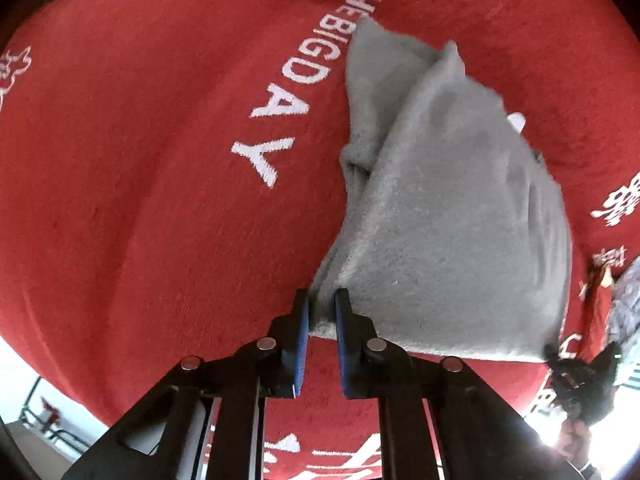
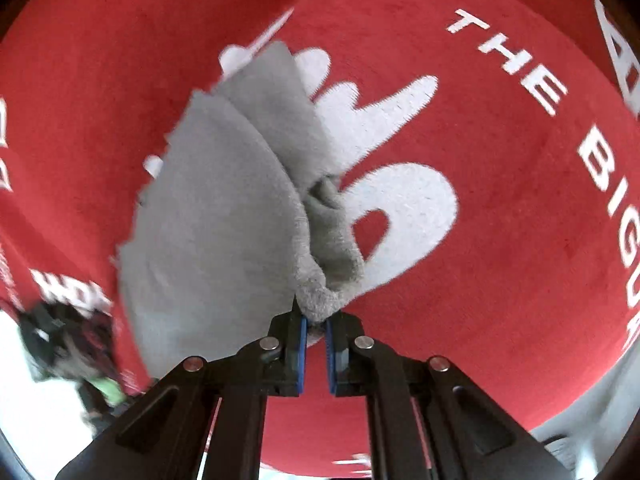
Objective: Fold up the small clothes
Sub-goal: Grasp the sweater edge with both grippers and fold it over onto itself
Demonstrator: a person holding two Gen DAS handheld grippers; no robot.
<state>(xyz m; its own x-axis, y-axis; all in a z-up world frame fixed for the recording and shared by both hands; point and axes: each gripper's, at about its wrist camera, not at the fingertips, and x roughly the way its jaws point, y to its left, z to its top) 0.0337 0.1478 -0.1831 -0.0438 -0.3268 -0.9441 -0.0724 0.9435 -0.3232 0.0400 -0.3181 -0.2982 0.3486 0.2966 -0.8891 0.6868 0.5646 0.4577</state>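
The grey cloth (image 1: 440, 220) is looking fleecy and soft, draping in loose folds over a red cover (image 1: 140, 160) near its middle. The left claw (image 1: 322, 312) is pinching one corner of it tight; the right claw (image 2: 316, 326) is clamping a bunched corner. White lettering on the cover is reading "THE BIG DAY" (image 1: 296, 88).
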